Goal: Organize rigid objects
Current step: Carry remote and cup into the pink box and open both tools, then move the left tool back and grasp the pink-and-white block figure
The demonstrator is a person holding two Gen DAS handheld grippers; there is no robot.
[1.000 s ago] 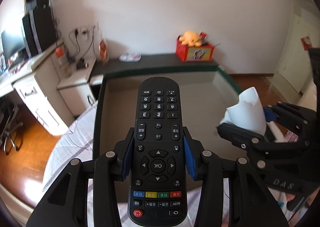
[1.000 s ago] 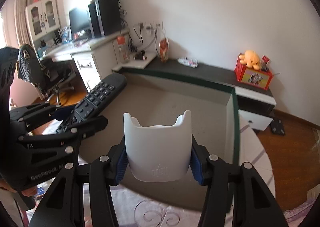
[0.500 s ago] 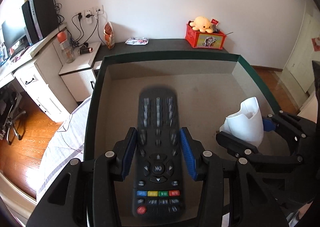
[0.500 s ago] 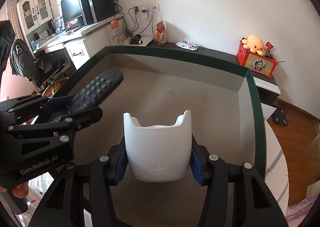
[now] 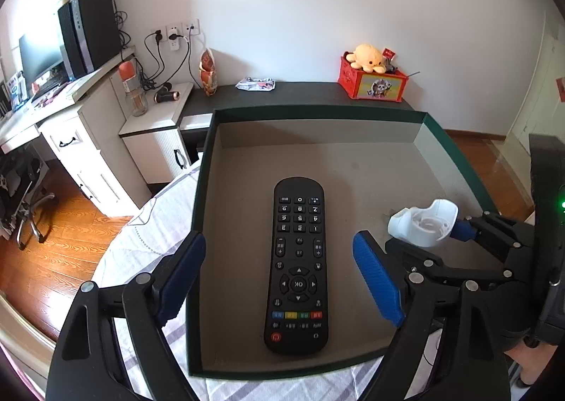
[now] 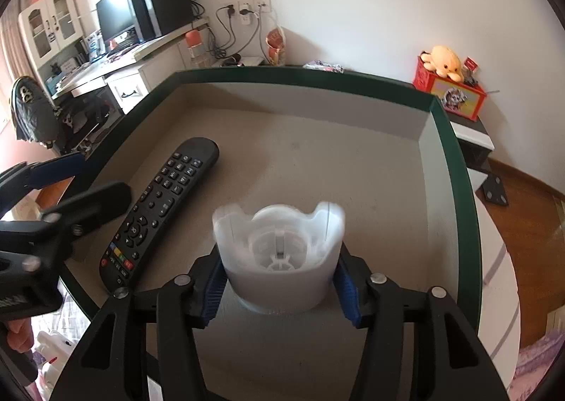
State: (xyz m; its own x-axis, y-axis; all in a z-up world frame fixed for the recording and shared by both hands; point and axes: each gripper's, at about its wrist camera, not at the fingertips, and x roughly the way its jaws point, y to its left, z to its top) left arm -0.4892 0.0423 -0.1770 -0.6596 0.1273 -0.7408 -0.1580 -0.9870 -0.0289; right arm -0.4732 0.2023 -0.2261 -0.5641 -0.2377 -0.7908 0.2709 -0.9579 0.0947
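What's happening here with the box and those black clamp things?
A person is tidying hard objects into a green-rimmed box using hand-held tongs. The left tongs stand open over a black remote lying flat on the box floor. The right tongs grip a white plastic holder, low inside the box to the remote's right.

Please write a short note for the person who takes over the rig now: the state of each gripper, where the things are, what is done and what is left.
Left gripper: open, empty, its fingers on either side of the remote but clear of it.
Right gripper: shut on the white holder, low inside the box.
Remote: flat on the floor of the green-rimmed box, buttons up.
Done: remote placed in the box.
Left: set the white holder down and open the right gripper.
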